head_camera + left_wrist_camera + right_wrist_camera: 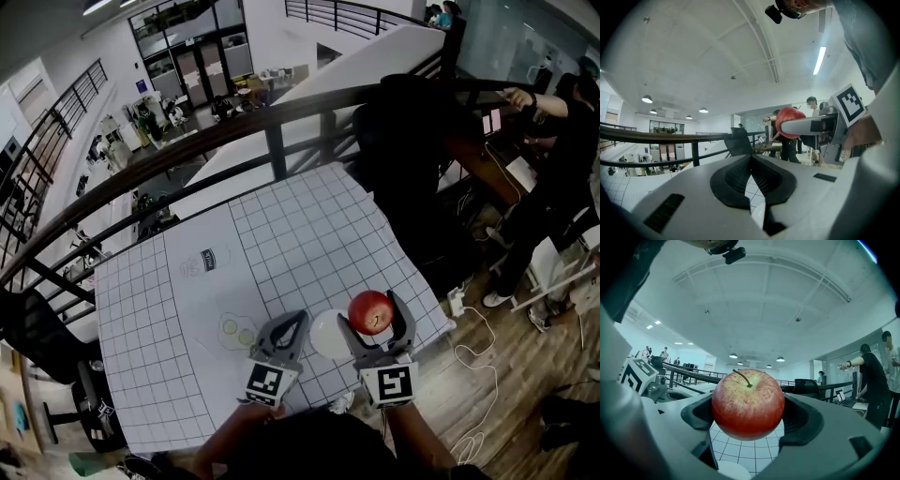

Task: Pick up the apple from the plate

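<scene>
Right hand-held gripper [373,323] is clenched on the apple [747,404]. The apple is round and glossy red with yellow speckles, thin brown stem up, pinched between ribbed black pads. It's held clear of the plate [325,336], which is smooth, white and round, just beside it on the surface [281,234]. A white sheet printed with a square grid covers the surface. Left hand-held gripper [298,319] is empty, jaws pressed together, near the plate's other edge.
</scene>
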A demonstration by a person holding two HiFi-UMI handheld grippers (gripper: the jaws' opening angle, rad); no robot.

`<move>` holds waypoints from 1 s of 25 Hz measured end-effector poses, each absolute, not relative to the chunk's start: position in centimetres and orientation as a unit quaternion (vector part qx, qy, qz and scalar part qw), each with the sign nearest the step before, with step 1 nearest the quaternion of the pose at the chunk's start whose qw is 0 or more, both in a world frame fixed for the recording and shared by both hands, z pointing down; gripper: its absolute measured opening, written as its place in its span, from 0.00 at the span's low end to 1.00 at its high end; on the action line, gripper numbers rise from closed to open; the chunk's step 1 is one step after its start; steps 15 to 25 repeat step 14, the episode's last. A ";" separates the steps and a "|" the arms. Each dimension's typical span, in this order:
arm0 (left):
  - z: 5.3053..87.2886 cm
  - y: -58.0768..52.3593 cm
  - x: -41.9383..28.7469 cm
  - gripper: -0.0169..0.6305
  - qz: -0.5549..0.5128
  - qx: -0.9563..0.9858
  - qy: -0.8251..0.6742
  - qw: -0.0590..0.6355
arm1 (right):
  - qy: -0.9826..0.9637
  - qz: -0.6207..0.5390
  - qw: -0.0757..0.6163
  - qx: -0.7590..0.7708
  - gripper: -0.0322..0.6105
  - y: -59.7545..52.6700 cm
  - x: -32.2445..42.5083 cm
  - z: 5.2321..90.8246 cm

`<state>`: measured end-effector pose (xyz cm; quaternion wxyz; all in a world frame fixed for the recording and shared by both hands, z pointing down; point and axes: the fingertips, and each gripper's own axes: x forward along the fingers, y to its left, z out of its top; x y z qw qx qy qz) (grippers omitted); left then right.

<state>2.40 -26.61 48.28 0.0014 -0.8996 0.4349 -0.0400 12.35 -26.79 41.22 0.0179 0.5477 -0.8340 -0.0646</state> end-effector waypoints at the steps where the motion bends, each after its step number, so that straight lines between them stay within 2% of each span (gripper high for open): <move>1: 48.3 -26.6 2.4 0.06 -0.042 -0.900 0.435 0.002 | -0.834 -0.065 0.017 0.548 0.70 -26.7 12.3 41.3; 25: 48.3 -26.2 2.1 0.06 -0.044 -0.900 0.434 0.001 | -0.834 -0.060 0.039 0.547 0.70 -26.4 12.0 42.0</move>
